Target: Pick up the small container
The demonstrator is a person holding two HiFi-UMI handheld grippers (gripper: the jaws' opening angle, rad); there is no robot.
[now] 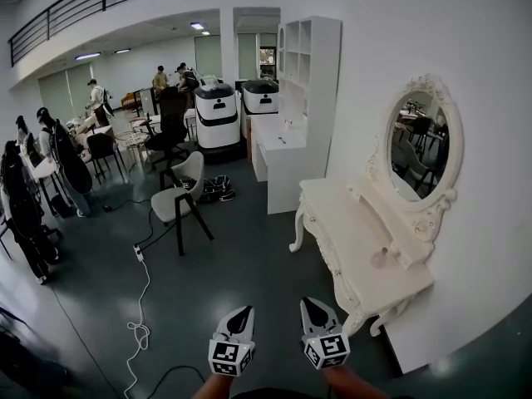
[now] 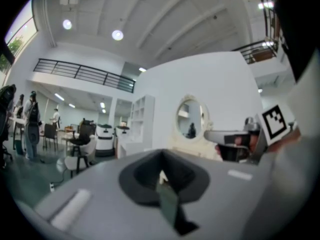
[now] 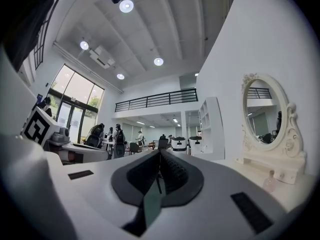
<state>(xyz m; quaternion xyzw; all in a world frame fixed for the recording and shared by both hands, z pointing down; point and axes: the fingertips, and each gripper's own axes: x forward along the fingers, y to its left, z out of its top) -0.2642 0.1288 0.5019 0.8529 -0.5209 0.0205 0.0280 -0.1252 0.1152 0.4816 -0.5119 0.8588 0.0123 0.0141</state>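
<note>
A small pale pink container (image 1: 380,258) stands on the white vanity table (image 1: 349,239), near its low back shelf below the oval mirror (image 1: 420,144). In the right gripper view the container (image 3: 270,182) shows at the right on the table top, well ahead of the jaws. My left gripper (image 1: 241,312) and right gripper (image 1: 314,303) hang side by side over the floor, short of the table's near end. Both point level and forward. The left gripper (image 2: 161,176) is shut with nothing in it. My right gripper (image 3: 159,176) is likewise shut and empty.
A white chair (image 1: 179,198) stands on the grey floor ahead to the left, with a power strip and white cable (image 1: 139,253) trailing toward me. A white shelf unit (image 1: 307,56) and desk adjoin the vanity. Two white machines (image 1: 216,115) and several people stand farther back.
</note>
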